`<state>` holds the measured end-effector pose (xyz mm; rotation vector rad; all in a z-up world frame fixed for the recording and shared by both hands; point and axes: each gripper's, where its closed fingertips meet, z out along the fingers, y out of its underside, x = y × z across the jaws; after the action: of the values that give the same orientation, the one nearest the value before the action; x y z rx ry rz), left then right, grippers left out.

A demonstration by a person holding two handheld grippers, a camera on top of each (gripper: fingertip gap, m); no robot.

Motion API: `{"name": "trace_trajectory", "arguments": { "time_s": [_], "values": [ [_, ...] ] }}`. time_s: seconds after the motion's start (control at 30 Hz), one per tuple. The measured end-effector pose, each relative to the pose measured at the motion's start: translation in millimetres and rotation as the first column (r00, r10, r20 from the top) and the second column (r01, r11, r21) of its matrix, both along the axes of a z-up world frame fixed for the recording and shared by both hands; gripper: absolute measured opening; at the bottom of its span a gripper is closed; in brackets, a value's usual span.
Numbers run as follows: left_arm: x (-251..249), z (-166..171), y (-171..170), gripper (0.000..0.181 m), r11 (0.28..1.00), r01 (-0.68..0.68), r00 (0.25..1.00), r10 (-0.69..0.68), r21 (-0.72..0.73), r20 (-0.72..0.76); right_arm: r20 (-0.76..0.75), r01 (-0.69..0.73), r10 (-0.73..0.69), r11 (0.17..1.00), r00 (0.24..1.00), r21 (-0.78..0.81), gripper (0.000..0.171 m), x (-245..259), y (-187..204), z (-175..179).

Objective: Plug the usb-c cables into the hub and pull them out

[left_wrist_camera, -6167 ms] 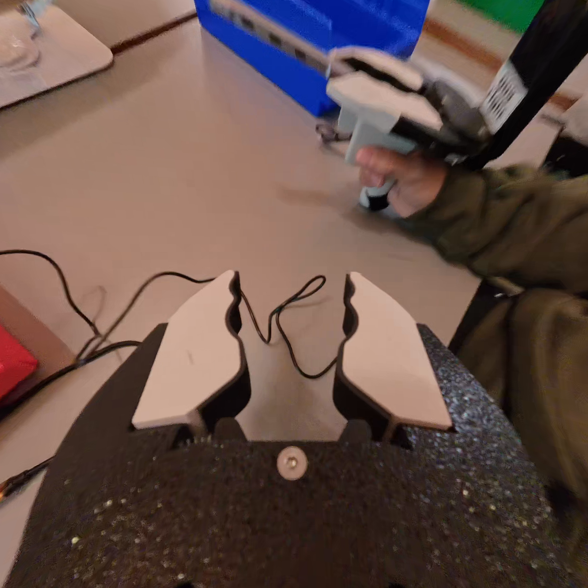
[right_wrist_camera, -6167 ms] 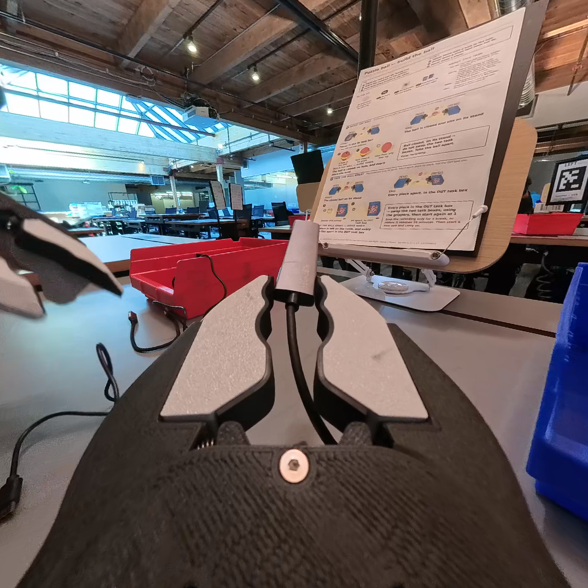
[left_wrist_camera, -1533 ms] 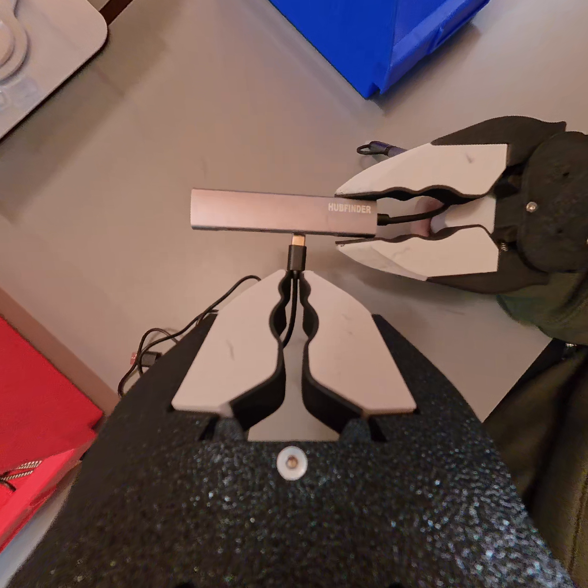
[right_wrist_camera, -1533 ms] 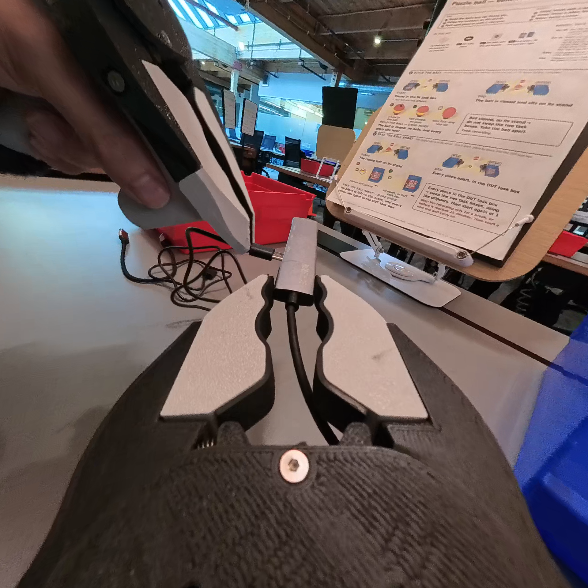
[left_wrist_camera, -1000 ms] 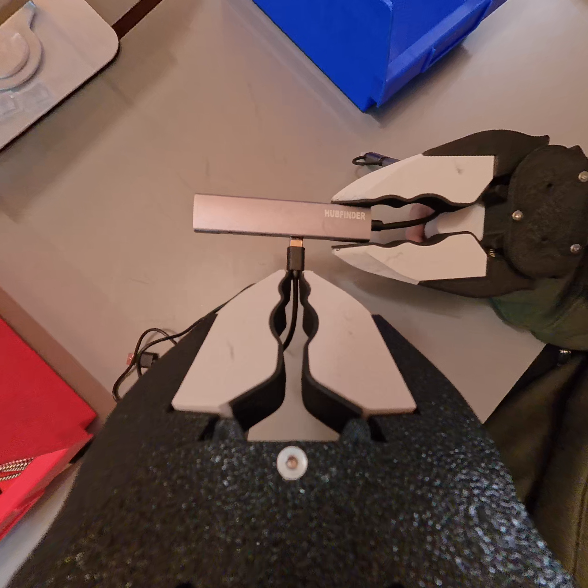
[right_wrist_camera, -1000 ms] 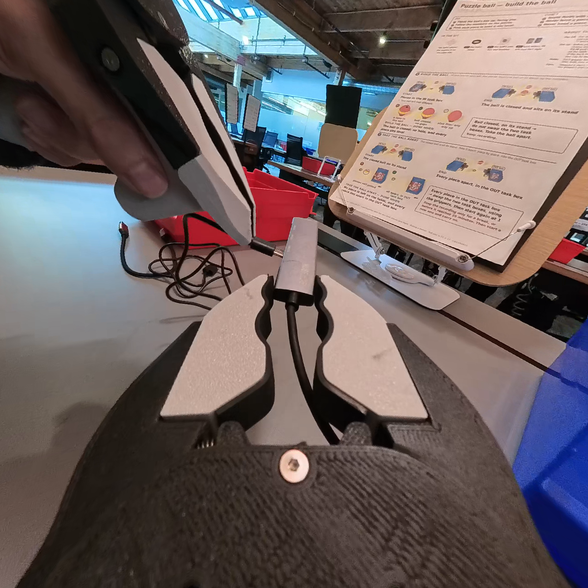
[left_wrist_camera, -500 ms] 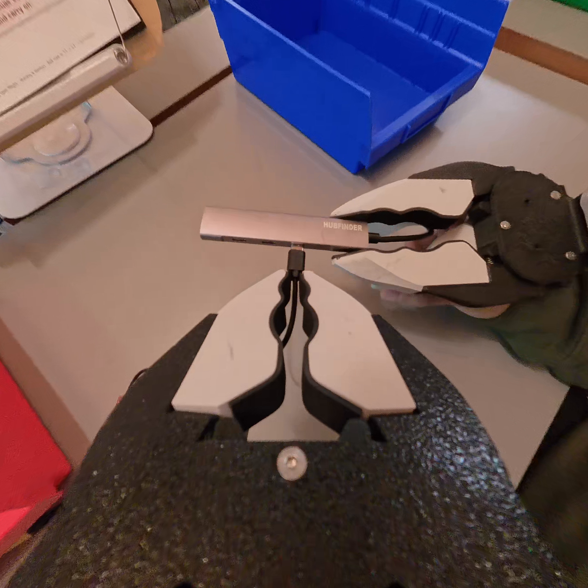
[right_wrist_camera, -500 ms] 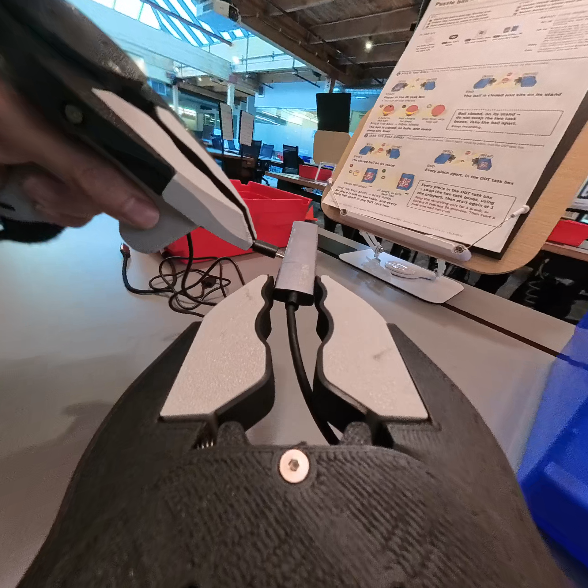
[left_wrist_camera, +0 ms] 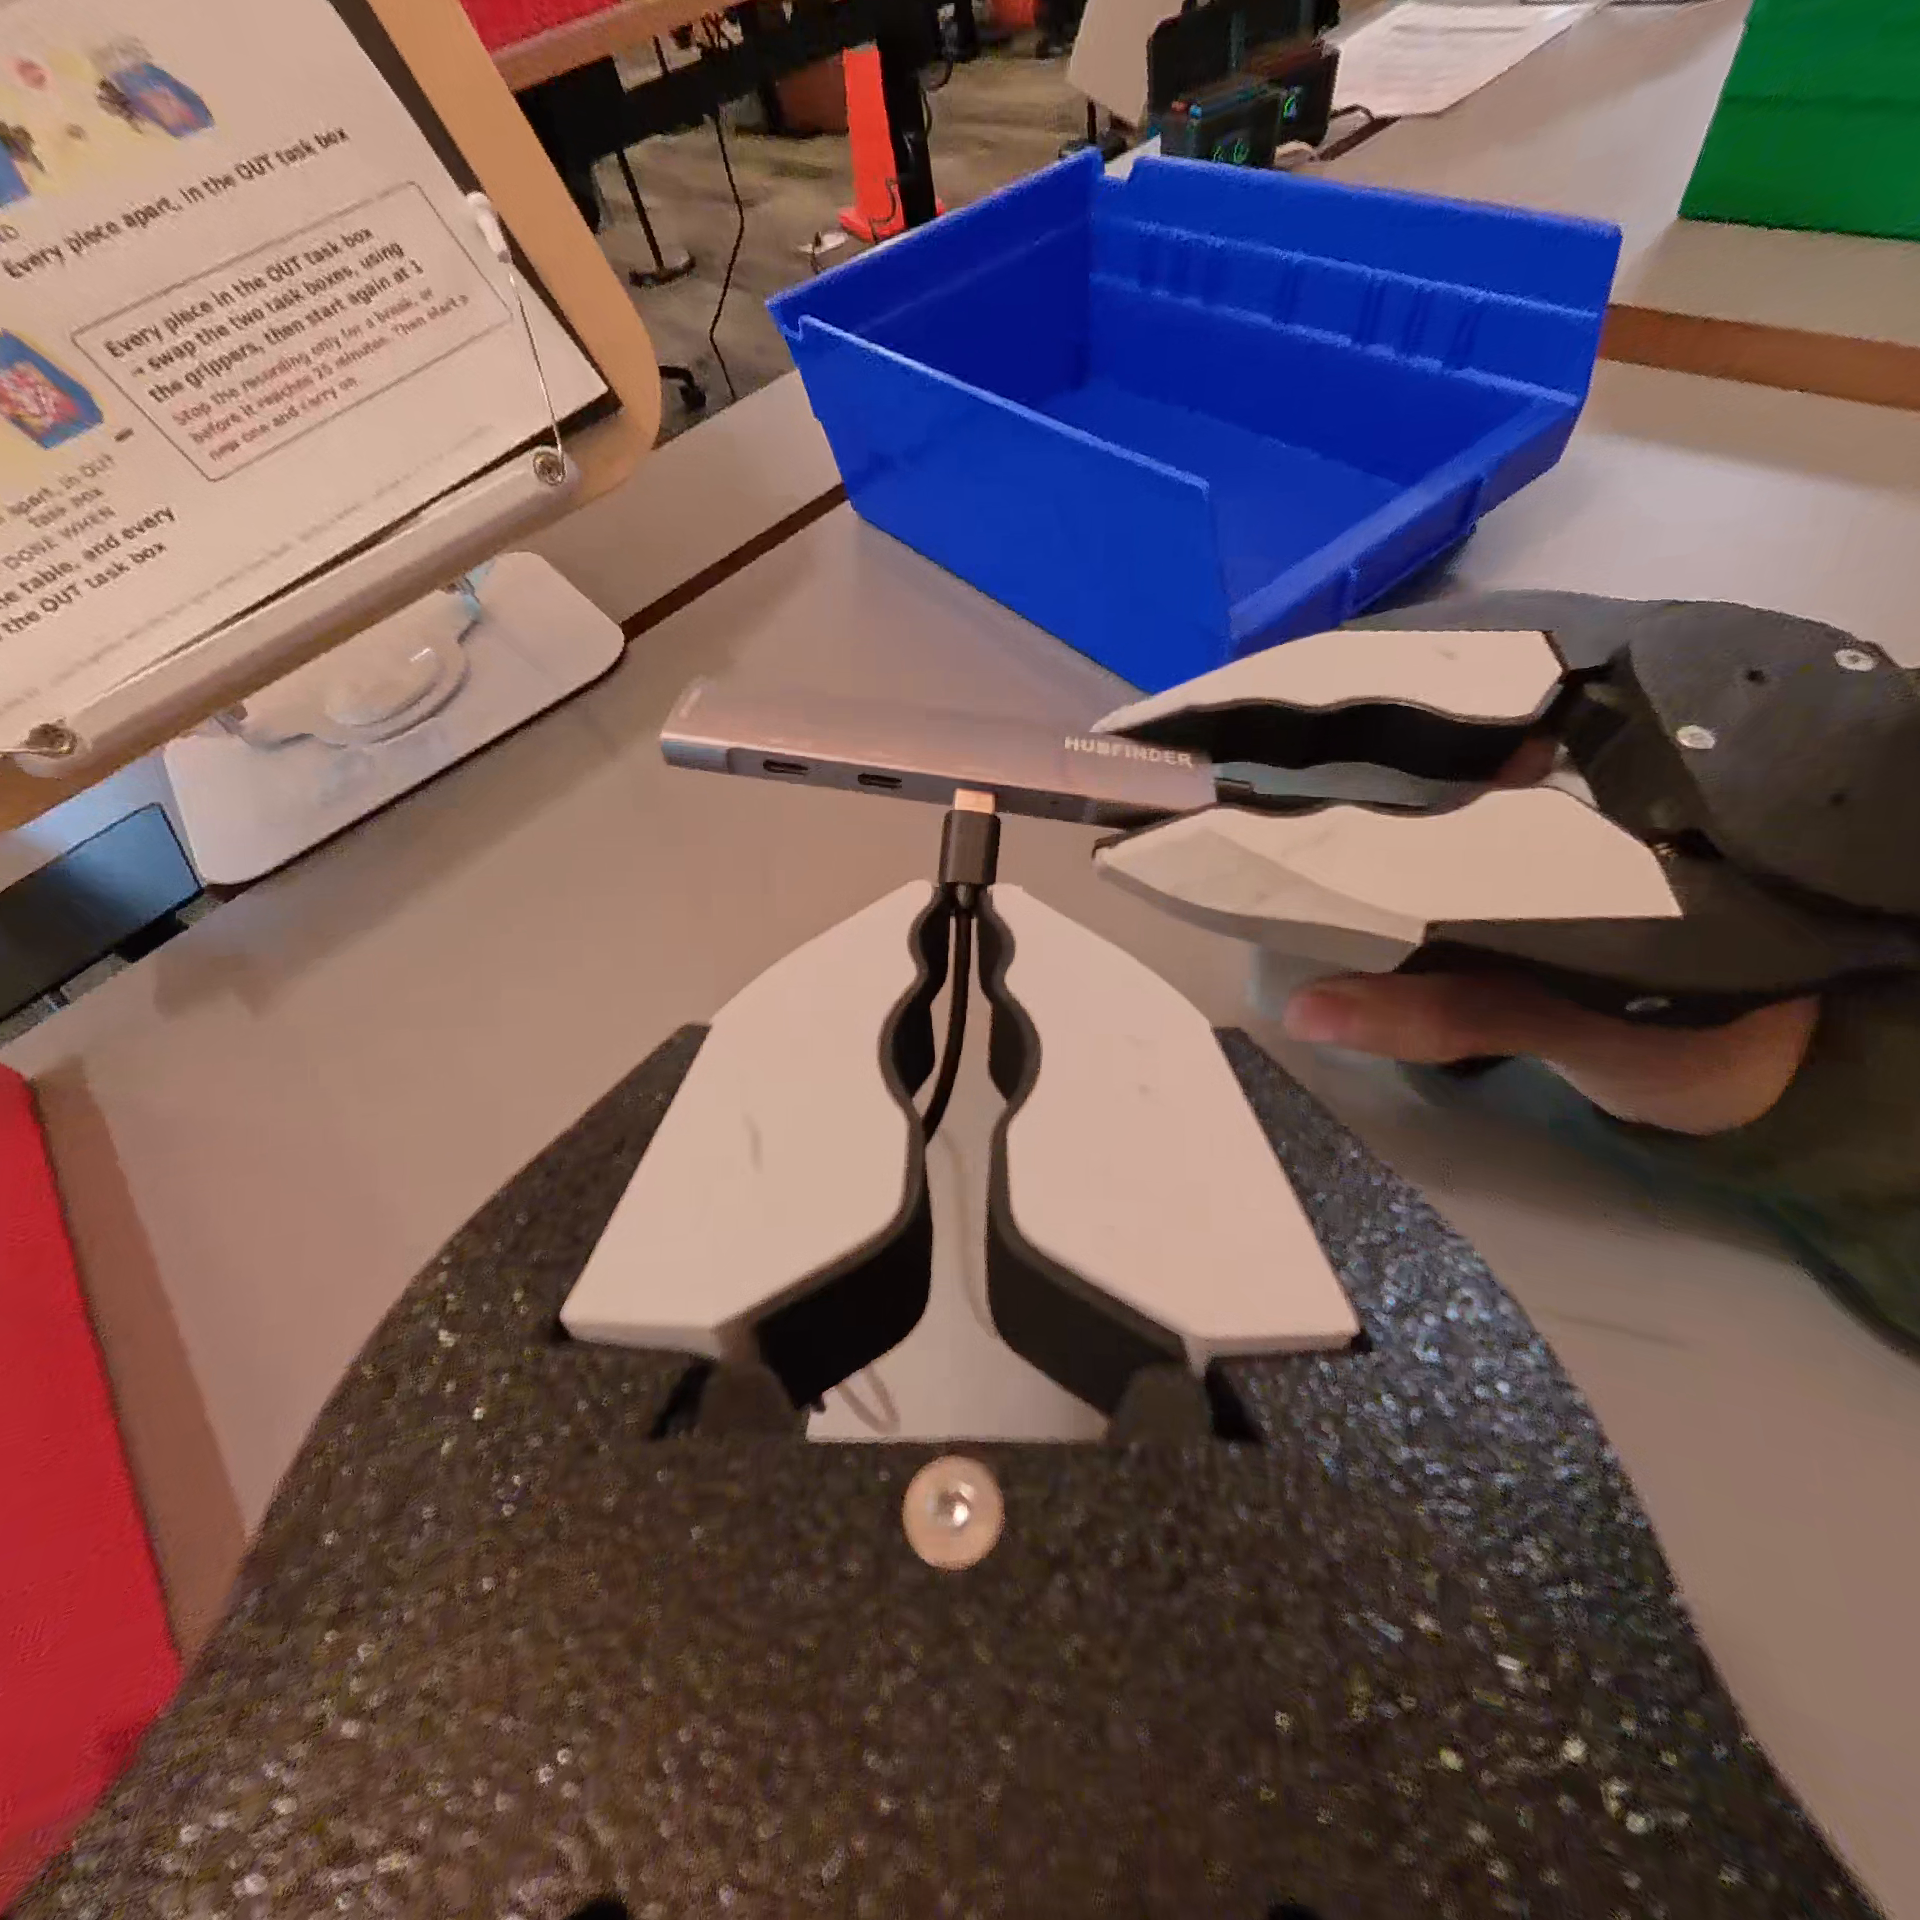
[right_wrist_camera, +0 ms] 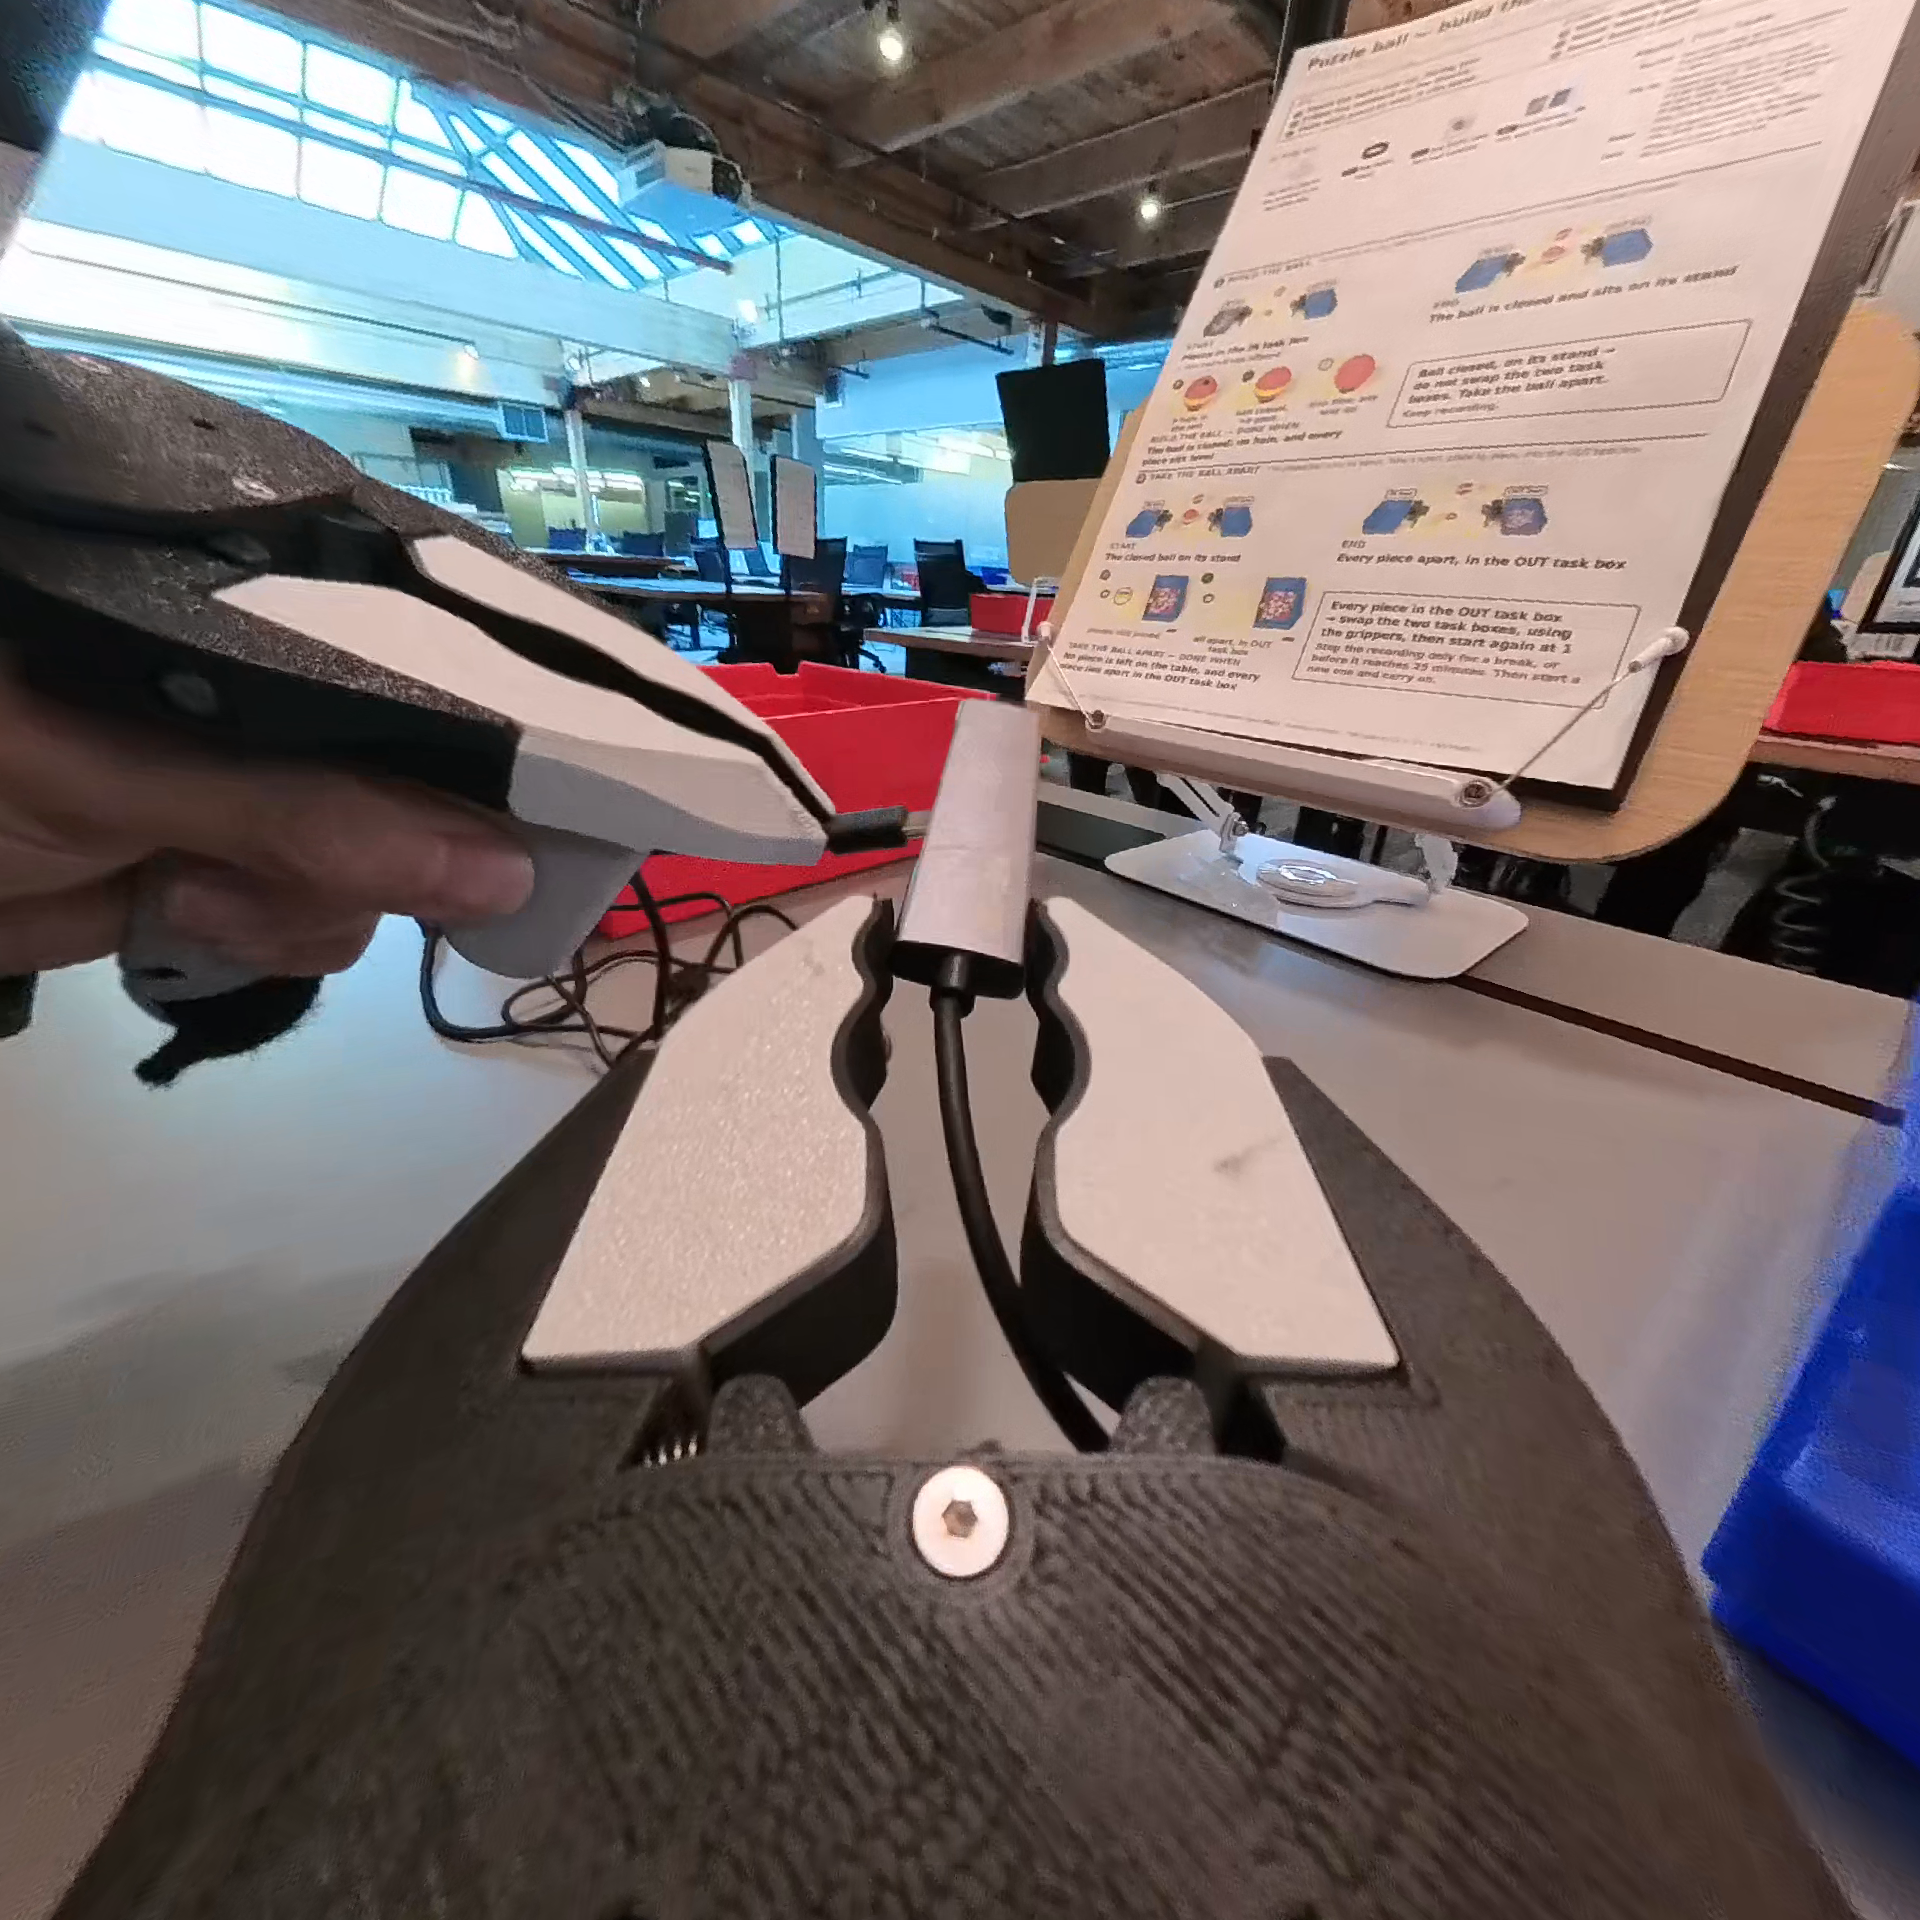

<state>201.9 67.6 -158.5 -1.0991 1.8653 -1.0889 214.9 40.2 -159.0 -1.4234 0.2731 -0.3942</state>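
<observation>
My left gripper (left_wrist_camera: pixel 961 896) is shut on the black usb-c cable just behind its plug (left_wrist_camera: pixel 969 847). The plug's metal tip sits at a side port of the grey hub (left_wrist_camera: pixel 894 750), with some metal still showing. Two more ports on that side are empty. My right gripper (left_wrist_camera: pixel 1117 795) is shut on the hub's right end and holds it above the table. In the right wrist view, my right gripper (right_wrist_camera: pixel 956 914) clamps the hub (right_wrist_camera: pixel 971 821), whose own black cable (right_wrist_camera: pixel 966 1143) runs back between the fingers. The left gripper (right_wrist_camera: pixel 826 816) comes in from the left with the plug (right_wrist_camera: pixel 868 826).
An open blue bin (left_wrist_camera: pixel 1195 416) stands behind the hub. A paper sheet on a wooden stand (left_wrist_camera: pixel 260 364) is at the back left. A red bin (right_wrist_camera: pixel 831 748) and a tangle of black cable (right_wrist_camera: pixel 582 997) lie on the grey table (left_wrist_camera: pixel 468 987). The tips of both grippers are at nearly the same place.
Both grippers have risen and tilted together, so more of the room shows. The hub now shows its port side. The plug stays at the same port.
</observation>
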Motion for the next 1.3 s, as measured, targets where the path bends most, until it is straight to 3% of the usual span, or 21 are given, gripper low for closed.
{"name": "trace_trajectory", "arguments": {
  "time_s": [0.1, 0.23, 0.43, 0.87, 1.03, 1.13, 1.3],
  "values": [
    [0.4, -0.6, -1.2, 0.005, 1.000, 0.015, 1.000, -0.014, -0.021, 0.012, -0.011, -0.013, 0.013, 1.000, 1.000, 0.017, 0.025, -0.1, -1.7, 1.2],
    [-1.7, 7.5, 2.7, 0.004, 0.997, 0.000, 0.998, -0.005, 0.083, 0.062, 0.044, 0.019, -0.016, 0.998, 0.999, -0.059, 0.025, -3.3, 6.0, -4.1],
    [-0.6, -0.6, 4.0, 0.004, 0.995, -0.002, 0.999, -0.003, 0.104, 0.049, 0.029, -0.005, 0.007, 0.998, 1.000, -0.061, 0.025, -4.4, 6.5, -5.0],
    [-1.9, -3.5, 1.8, 0.005, 0.999, 0.019, 0.995, -0.016, -0.034, 0.102, 0.017, -0.027, 0.027, 0.999, 0.999, -0.034, 0.025, -4.4, 4.7, -2.7],
    [-16.4, 12.3, 13.0, 0.025, 0.995, -0.024, 0.990, 0.037, -0.098, 0.139, -0.001, 0.005, -0.005, 1.000, 1.000, 0.006, 0.025, 1.3, -1.2, 0.5],
    [-30.3, 34.0, 51.8, 0.027, 0.989, -0.113, 0.978, 0.129, -0.100, 0.166, -0.052, 0.027, -0.024, 0.997, 0.998, 0.078, 0.025, 10.6, -10.8, 5.0],
    [-61.4, 23.4, 184.0, 0.035, 0.886, -0.464, 0.885, 0.464, 0.001, -0.021, -0.068, 0.014, -0.006, 0.991, 0.998, 0.131, 0.025, 18.4, -20.9, 8.9]
  ]
}}
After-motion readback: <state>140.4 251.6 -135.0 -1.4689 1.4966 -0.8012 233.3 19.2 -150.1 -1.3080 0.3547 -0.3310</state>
